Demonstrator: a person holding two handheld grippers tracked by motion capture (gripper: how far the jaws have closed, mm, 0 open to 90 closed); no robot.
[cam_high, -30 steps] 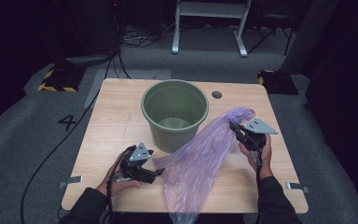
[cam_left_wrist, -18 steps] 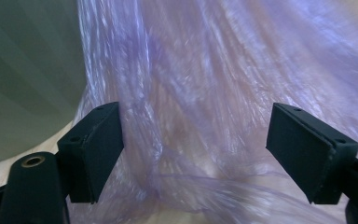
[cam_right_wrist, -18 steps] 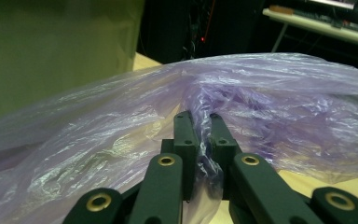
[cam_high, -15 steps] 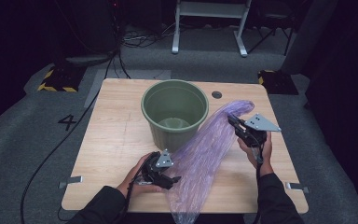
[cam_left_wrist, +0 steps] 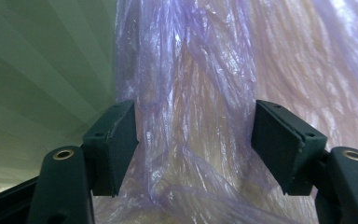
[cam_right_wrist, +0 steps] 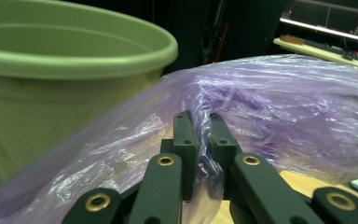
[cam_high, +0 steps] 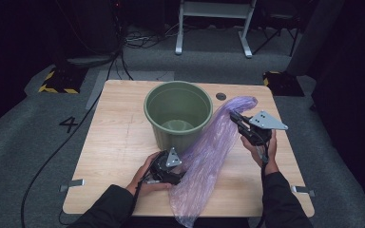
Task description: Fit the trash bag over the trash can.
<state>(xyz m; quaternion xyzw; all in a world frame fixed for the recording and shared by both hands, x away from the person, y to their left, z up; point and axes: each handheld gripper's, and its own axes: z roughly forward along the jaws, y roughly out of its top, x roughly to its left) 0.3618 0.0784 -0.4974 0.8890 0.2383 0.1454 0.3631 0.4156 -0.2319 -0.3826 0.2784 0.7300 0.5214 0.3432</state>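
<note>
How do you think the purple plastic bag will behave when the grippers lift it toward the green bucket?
Probably floppy: the purple plastic bag sags in a loose band from the right gripper to the table. Likely very light, since the film is thin and see-through. Possibly slippery: its glossy wrinkles lie between the left gripper's open fingers, not yet pinched.

Lab or studio recording space: wooden table (cam_high: pixel 123 142) on grey carpet (cam_high: pixel 24 142), black drapes around, cables (cam_high: pixel 138 40) and hazard-striped weights (cam_high: pixel 57 83) upper left, white stand (cam_high: pixel 214 23) top centre.
</note>
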